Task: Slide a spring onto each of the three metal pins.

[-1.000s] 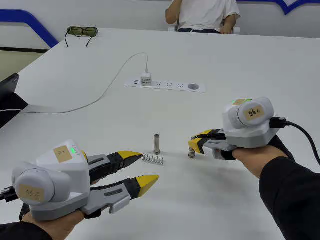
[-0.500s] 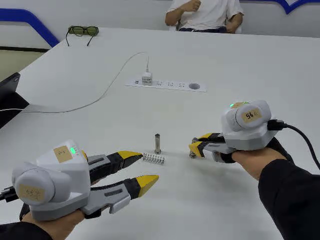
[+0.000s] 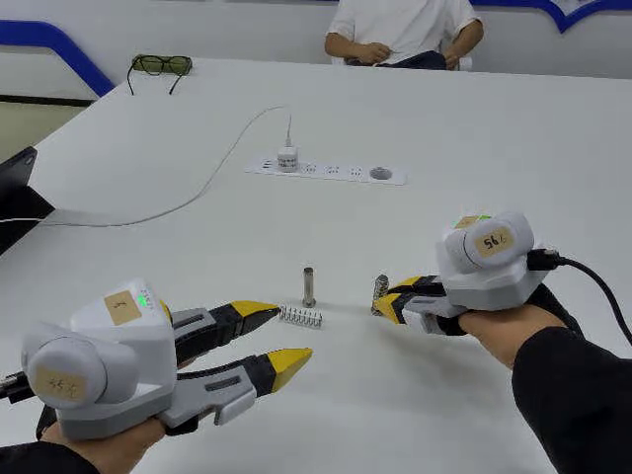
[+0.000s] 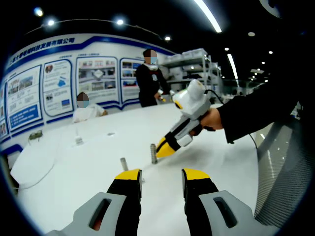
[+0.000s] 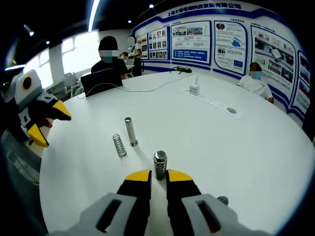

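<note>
Sprung pin (image 5: 160, 164) done, right gripper (image 5: 158, 177) apparently clamped on it. Bare pin (image 3: 309, 286) upright mid-tabletop (image 3: 494, 128), loose spring (image 3: 300, 316) beside. Left gripper (image 3: 292, 332) jaws apart, empty. Roughly one of three done.

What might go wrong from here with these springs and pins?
1. The right gripper has its jaws closed on the spring-covered pin; a sideways pull-away may topple it.
2. The loose spring lies right beside the bare pin; the open left gripper, reaching for it, may knock that freestanding pin over.
</note>
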